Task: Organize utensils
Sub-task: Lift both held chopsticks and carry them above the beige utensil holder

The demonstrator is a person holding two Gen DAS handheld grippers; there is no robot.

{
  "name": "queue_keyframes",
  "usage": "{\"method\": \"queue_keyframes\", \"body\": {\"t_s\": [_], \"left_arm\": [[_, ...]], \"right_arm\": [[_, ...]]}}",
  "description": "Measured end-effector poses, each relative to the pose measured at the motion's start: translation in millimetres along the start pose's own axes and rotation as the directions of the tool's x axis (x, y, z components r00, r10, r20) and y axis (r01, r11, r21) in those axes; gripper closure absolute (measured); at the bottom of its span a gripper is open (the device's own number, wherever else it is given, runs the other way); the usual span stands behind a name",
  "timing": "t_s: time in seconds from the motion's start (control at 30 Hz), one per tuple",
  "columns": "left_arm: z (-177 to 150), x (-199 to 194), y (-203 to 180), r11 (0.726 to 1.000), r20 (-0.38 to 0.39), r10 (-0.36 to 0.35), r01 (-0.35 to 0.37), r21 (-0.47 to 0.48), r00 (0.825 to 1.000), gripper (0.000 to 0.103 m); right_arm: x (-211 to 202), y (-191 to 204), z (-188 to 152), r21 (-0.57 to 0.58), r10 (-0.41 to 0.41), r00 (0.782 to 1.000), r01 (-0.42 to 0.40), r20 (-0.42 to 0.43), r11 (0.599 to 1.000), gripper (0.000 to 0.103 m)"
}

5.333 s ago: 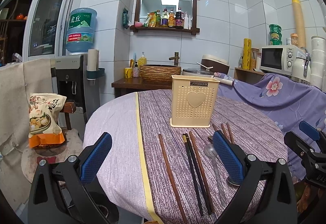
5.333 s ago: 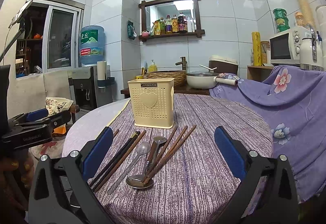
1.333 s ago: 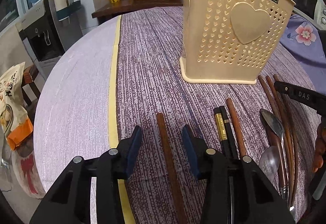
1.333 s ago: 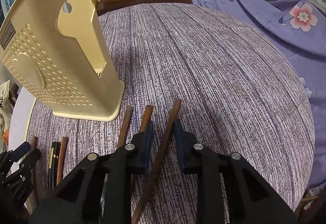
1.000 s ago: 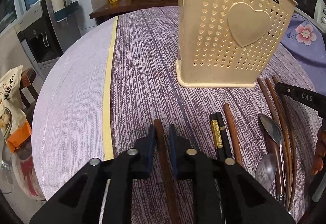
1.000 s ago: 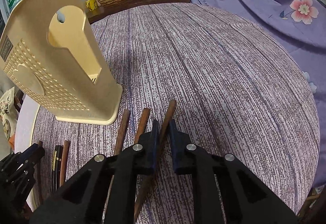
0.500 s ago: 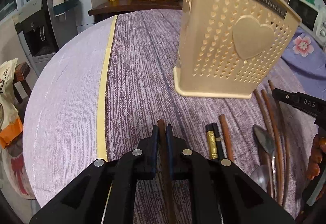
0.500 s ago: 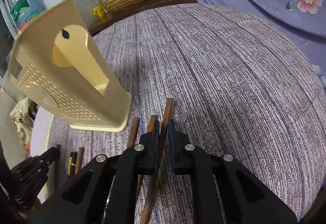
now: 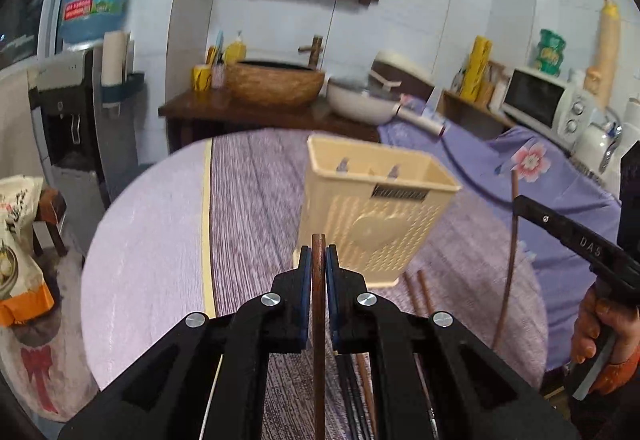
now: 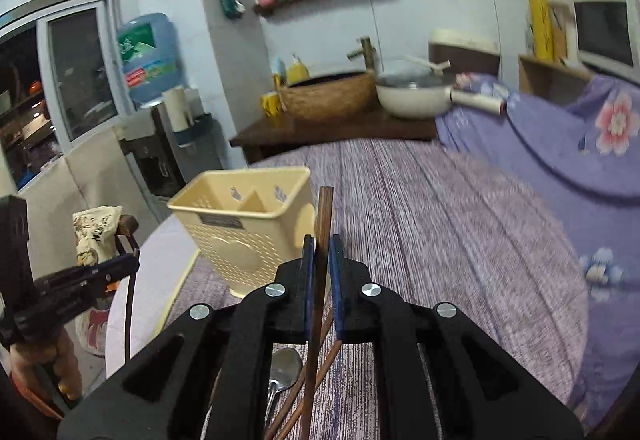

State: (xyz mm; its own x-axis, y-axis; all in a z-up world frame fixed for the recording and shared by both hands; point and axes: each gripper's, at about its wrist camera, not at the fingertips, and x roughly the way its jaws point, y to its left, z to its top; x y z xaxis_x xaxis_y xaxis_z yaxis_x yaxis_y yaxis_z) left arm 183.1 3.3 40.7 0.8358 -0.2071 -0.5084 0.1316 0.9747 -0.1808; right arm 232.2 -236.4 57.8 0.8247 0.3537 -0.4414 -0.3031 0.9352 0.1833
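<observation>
My left gripper (image 9: 318,266) is shut on a brown wooden chopstick (image 9: 318,320) and holds it lifted above the table, just short of the cream utensil holder (image 9: 372,224). My right gripper (image 10: 321,260) is shut on another brown chopstick (image 10: 322,240), lifted to the right of the holder (image 10: 244,232). In the left wrist view the right gripper (image 9: 516,200) holds its chopstick (image 9: 508,268) hanging down. On the table lie more brown chopsticks (image 9: 418,292), black chopsticks (image 9: 352,392) and a metal spoon (image 10: 285,368).
The round table has a purple striped cloth (image 10: 460,240). A purple floral cloth (image 10: 580,144) covers something at the right. A wooden side table with a woven basket (image 9: 276,82) and a pan (image 9: 360,102) stands behind. A snack bag (image 9: 16,232) sits at the left.
Both grippers closed on a chopstick each and lifted them off the table, rising so that the holder's open top now shows.
</observation>
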Motion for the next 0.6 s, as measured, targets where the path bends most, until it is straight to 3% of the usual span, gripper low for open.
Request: {"method": "queue_keyframes", "body": {"t_s": [0.27, 0.5, 0.53, 0.6], "left_arm": [[9.6, -35.2, -12.3, 0.999, 0.075, -0.031, 0.030, 0.023, 0.997, 0.096], [9.4, -40.8, -10.3, 0.999, 0.083, -0.032, 0.032, 0.008, 0.996, 0.096], [9.5, -41.2, -10.2, 0.999, 0.084, -0.032, 0.031, 0.009, 0.996, 0.096], [8.9, -42.1, -10.0, 1.000, 0.086, -0.030, 0.029, 0.011, 0.996, 0.096]], "right_arm": [[-48.4, 10.1, 7.8, -0.052, 0.025, 0.997, -0.021, 0.077, 0.998, 0.102], [-23.3, -2.0, -1.3, -0.005, -0.018, 1.000, 0.018, -0.007, 1.000, 0.102], [-16.6, -6.0, -3.8, 0.013, -0.034, 0.999, 0.034, -0.020, 0.999, 0.099], [2.1, -16.1, -10.5, 0.022, -0.082, 0.994, 0.084, -0.065, 0.996, 0.071]]}}
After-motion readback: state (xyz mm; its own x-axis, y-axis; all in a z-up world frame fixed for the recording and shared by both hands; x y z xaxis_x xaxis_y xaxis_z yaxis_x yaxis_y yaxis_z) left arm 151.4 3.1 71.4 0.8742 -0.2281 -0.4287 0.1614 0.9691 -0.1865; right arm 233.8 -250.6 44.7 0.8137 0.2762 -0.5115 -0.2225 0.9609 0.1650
